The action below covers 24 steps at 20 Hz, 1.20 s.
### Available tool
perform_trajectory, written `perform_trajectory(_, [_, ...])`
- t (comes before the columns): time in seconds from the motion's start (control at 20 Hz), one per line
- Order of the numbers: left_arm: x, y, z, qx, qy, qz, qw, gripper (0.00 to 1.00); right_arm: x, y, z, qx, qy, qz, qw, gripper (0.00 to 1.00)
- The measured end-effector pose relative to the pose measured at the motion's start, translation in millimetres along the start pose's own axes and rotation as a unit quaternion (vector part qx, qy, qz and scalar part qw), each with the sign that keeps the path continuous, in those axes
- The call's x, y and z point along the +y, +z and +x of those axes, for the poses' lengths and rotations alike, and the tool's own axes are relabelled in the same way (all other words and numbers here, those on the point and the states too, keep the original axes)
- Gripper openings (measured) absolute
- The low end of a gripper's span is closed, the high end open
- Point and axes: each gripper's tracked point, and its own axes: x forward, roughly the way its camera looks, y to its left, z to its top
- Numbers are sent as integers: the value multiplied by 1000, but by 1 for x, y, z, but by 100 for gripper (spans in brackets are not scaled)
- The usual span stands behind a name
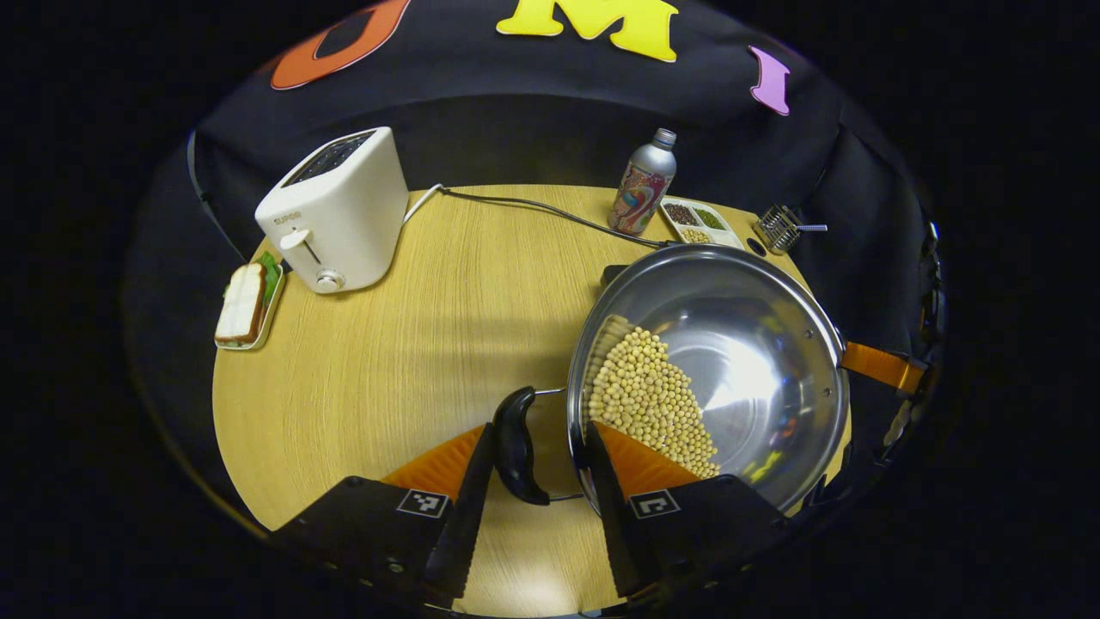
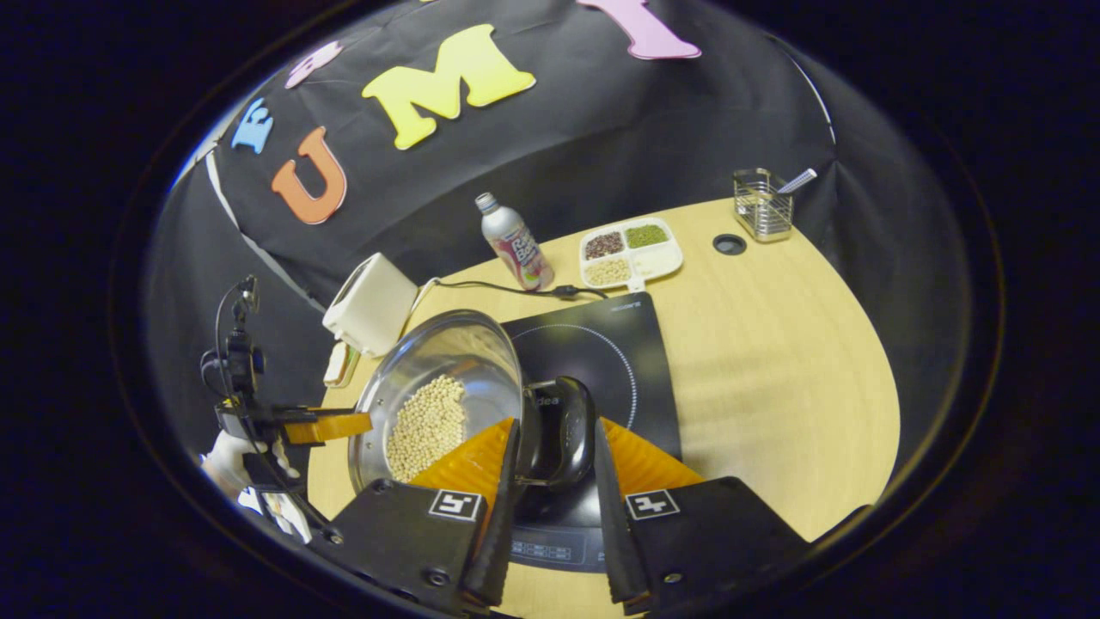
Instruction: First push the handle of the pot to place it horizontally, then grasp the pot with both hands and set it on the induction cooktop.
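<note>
A steel pot point(image 1: 739, 361) with soybeans point(image 1: 649, 400) heaped on its left side hangs between both grippers, tilted. My left gripper point(image 1: 541, 434) is shut on the pot's black left handle point(image 1: 516, 443). My right gripper point(image 2: 555, 425) is shut on the other black handle point(image 2: 563, 430); it also shows at the pot's far side point(image 1: 881, 365). The pot point(image 2: 438, 395) sits over the left edge of the black induction cooktop point(image 2: 601, 344). Whether its base touches the cooktop is hidden. The left gripper point(image 2: 326, 425) and the gloved hand point(image 2: 232, 456) holding it show beyond the pot.
A white toaster point(image 1: 339, 211) and a sandwich on a plate point(image 1: 245, 301) stand at the table's left. Behind the cooktop are a bottle point(image 2: 516, 241), a divided tray of beans point(image 2: 632, 251) and a wire holder point(image 2: 760, 205). A cable point(image 1: 533, 206) runs across the back.
</note>
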Motion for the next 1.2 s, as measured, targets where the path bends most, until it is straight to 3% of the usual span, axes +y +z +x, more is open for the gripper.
perform_trajectory(0.05, [-1,0,-1,0,1,-3,1000,61,-4,3,0,0,2,-3,1000,47])
perform_trajectory(0.3, [-23,10,3,-5,-3,-3,1000,61,-40,16,0,2,14,18,1000,48])
perform_trajectory(0.35, [-35,14,6,-7,-5,0,1000,67,-48,18,1,0,11,21,1000,47])
perform_trajectory(0.4, [-43,17,7,-7,-6,2,1000,61,-56,20,1,1,9,15,1000,47])
perform_trajectory(0.85, [-64,25,16,-12,-3,-4,1000,61,-86,28,7,5,22,11,1000,46])
perform_trajectory(1.1, [-63,27,17,-15,5,-4,1000,61,-88,33,10,0,10,7,1000,53])
perform_trajectory(1.15, [-63,27,17,-15,6,-4,1000,72,-89,32,10,2,4,-6,1000,56])
perform_trajectory(1.2, [-63,27,17,-16,7,-4,1000,72,-92,33,9,3,-10,-23,1000,60])
